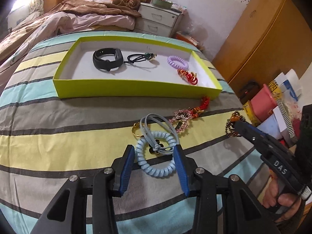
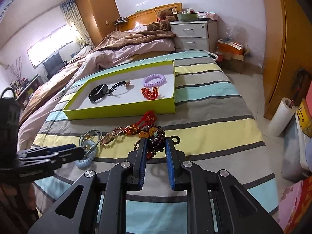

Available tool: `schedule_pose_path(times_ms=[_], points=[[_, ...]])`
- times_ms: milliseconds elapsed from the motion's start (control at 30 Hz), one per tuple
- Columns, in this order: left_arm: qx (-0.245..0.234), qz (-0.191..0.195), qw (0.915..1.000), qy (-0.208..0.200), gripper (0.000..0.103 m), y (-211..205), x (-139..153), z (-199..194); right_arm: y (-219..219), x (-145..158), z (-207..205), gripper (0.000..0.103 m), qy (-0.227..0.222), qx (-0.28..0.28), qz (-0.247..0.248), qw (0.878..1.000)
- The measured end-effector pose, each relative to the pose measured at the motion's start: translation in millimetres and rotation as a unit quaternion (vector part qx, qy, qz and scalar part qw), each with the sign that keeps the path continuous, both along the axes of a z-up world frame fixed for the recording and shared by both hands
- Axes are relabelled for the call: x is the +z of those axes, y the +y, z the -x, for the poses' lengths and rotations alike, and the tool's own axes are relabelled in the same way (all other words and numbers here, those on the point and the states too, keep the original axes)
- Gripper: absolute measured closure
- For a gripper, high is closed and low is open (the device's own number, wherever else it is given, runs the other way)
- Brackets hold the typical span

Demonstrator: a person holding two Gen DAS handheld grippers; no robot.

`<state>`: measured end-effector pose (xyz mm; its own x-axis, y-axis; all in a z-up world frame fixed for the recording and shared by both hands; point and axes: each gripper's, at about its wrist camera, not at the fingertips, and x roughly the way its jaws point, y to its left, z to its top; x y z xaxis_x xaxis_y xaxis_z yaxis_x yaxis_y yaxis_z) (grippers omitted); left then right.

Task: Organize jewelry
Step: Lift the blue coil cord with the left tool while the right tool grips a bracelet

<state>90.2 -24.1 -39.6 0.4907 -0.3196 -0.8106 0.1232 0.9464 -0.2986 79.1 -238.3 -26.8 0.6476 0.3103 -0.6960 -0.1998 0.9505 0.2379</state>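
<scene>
We see a bedspread (image 1: 58, 136) striped in pale yellow, aqua and grey with thin dark lines, and on it a lime-green box (image 1: 126, 89) with a white floor. Inside lie a black watch band (image 1: 107, 59), a lilac coil tie (image 1: 177, 62) and a red bangle (image 1: 188, 76); outside it lies a pale blue coil tie (image 1: 156, 156).

The left gripper (image 1: 155, 152) is held low over the striped bedspread (image 1: 58, 117), its blue pads (image 1: 127, 167) set apart on either side of a pale blue coil bracelet (image 1: 154, 167). Contact cannot quite be made out. A grey cord (image 1: 156, 124) is draped across the coil. Beyond, a black watch band (image 1: 107, 59) and lilac coil (image 1: 177, 62) are seen inside the lime tray (image 1: 126, 89).
</scene>
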Motion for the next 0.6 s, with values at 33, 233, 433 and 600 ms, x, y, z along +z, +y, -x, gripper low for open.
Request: schedule_pose_path(times_ms=[33,233,433,600], points=[[0.000,-0.006,1.0000,-0.003,0.063,-1.3,-0.1,-0.2,0.2,0.3,0.1,0.084,-0.001,0.001,0.000,1.000],[0.003,-0.046,0.9989,-0.009,0.076,-6.8,0.8,-4.3,-1.5,-1.2,-0.1,0.084,0.000,0.004,-0.008,1.000],[0.004,-0.045,0.9988,-0.019,0.084,-4.9,5.5,-2.1,-5.2,-1.1,0.3,0.084,-0.001,0.002,-0.015,1.000],[-0.002,-0.044,0.9989,-0.018,0.084,-5.8,8.3,-4.1,-7.1,-2.4,-1.1,0.084,0.003,0.001,-0.019,1.000]])
